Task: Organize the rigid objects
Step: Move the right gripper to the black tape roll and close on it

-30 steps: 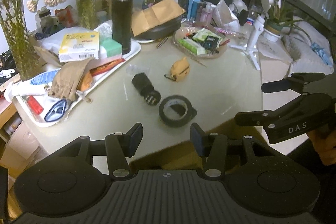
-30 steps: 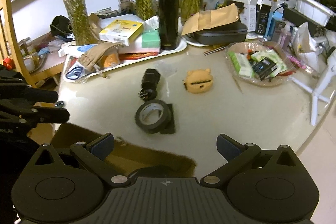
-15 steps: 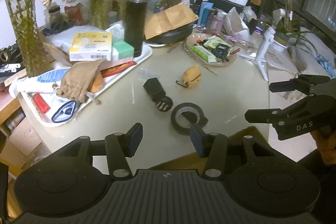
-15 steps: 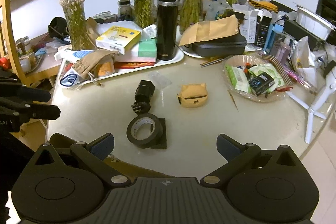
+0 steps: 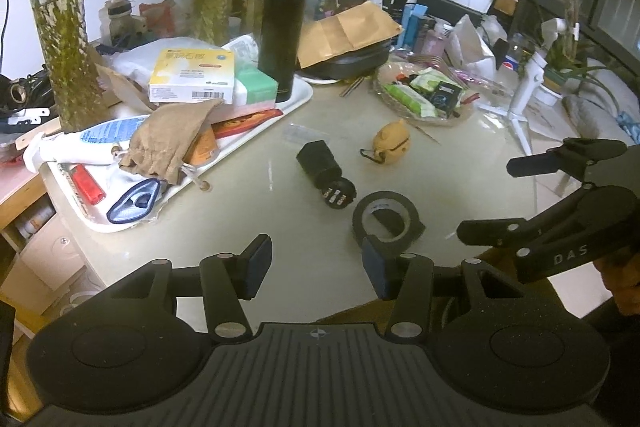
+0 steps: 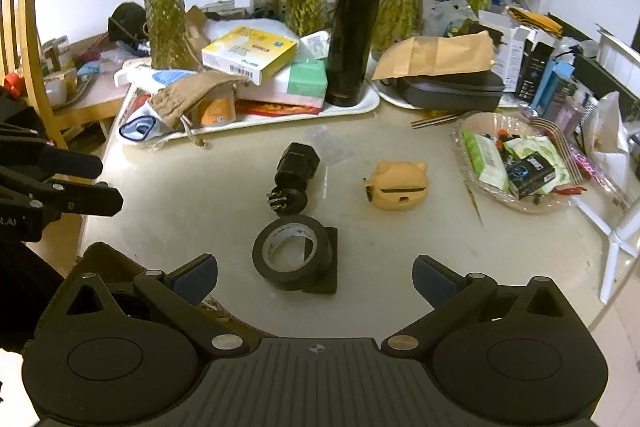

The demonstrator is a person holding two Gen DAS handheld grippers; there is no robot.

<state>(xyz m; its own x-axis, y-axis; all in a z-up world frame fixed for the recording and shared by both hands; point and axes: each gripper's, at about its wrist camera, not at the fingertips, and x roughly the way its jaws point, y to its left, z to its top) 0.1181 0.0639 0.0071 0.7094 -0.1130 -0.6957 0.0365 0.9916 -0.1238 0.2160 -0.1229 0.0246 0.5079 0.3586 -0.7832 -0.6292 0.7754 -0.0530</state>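
Cluttered table (image 6: 420,251), both tongs agape.

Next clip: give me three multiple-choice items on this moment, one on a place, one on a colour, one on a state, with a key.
1. Where is the tape roll?
A. on the white tray
B. on the table, partly on a flat black square
C. in the glass dish

2. What colour is the pig-shaped case?
A. yellow-orange
B. green
C. white

3. How is the right gripper?
A. shut on the tape
B. shut, empty
C. open, empty

Key: B, the roll overlaps the square on bare tabletop; A, its shell is yellow-orange; C, its fingers stand wide apart, holding nothing.
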